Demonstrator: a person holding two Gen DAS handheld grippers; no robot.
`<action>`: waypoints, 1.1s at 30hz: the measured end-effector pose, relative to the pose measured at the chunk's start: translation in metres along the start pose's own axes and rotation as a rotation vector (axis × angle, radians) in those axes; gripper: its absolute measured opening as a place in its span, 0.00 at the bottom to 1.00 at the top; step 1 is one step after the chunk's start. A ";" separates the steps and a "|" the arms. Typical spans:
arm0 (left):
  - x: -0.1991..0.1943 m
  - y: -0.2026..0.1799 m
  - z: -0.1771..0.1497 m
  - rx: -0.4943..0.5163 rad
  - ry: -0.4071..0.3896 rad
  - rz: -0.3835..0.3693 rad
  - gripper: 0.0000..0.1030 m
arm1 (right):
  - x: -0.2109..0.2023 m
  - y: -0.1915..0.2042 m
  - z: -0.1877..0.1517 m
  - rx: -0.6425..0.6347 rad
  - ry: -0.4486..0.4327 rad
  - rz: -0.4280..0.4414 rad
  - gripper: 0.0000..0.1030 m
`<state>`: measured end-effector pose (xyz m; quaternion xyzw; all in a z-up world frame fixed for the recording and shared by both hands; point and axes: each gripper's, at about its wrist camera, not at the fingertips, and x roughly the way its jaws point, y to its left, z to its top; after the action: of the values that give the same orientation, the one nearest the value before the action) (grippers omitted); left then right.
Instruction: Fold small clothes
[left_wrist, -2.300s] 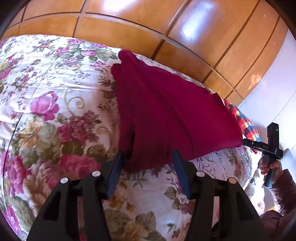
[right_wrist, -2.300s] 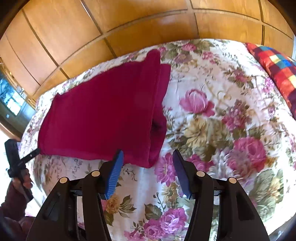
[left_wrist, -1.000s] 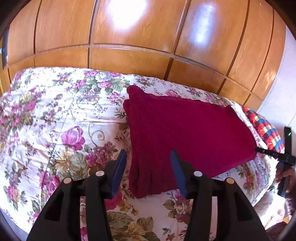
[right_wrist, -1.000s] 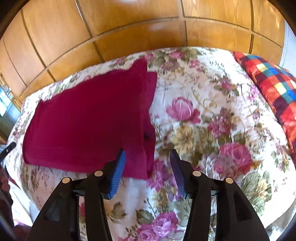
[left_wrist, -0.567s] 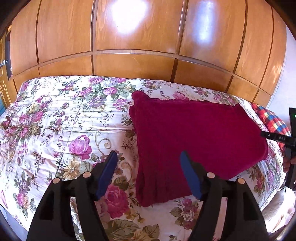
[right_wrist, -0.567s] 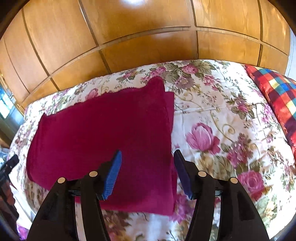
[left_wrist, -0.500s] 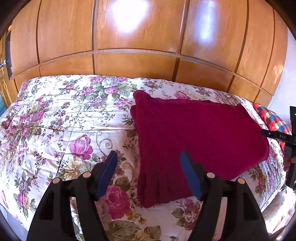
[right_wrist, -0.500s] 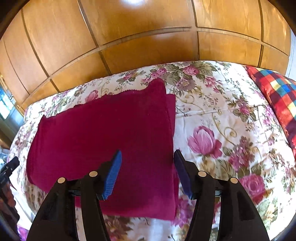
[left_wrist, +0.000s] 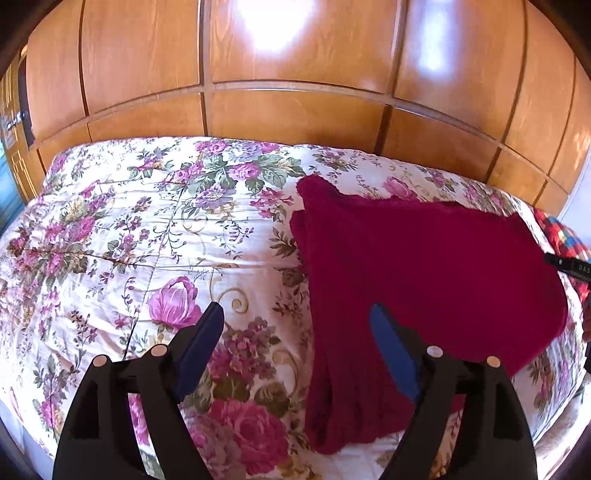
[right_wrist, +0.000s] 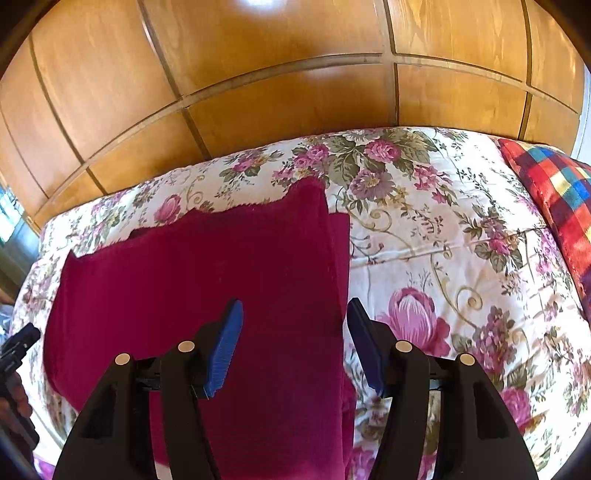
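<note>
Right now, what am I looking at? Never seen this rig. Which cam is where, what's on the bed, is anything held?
There is no robot: a person holds a two-finger gripper in each hand, each with a fisheye camera looking along its fingers. One picture is from the left gripper, the other from the right gripper. Both are open and hold nothing. Below them a dark red garment, partly folded, lies on a floral bedspread. A checked cushion lies at the bed's edge, and wooden panels stand behind.

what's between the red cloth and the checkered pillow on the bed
Only bare floral bedspread. In the right wrist view nothing lies on the stretch between the red cloth and the checkered pillow.
</note>
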<state>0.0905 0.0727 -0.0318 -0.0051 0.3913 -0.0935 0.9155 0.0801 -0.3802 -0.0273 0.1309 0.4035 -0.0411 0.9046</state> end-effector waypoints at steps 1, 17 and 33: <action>0.004 0.003 0.004 -0.018 0.007 -0.016 0.76 | 0.002 0.000 0.003 0.004 -0.002 -0.001 0.56; 0.082 0.014 0.059 -0.191 0.091 -0.178 0.39 | 0.057 0.002 0.055 -0.006 0.017 -0.051 0.23; 0.126 -0.014 0.080 -0.117 0.128 -0.037 0.08 | 0.075 -0.008 0.049 0.019 -0.014 -0.184 0.06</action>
<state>0.2313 0.0313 -0.0653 -0.0596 0.4538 -0.0875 0.8848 0.1641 -0.3988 -0.0535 0.1017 0.4073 -0.1289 0.8984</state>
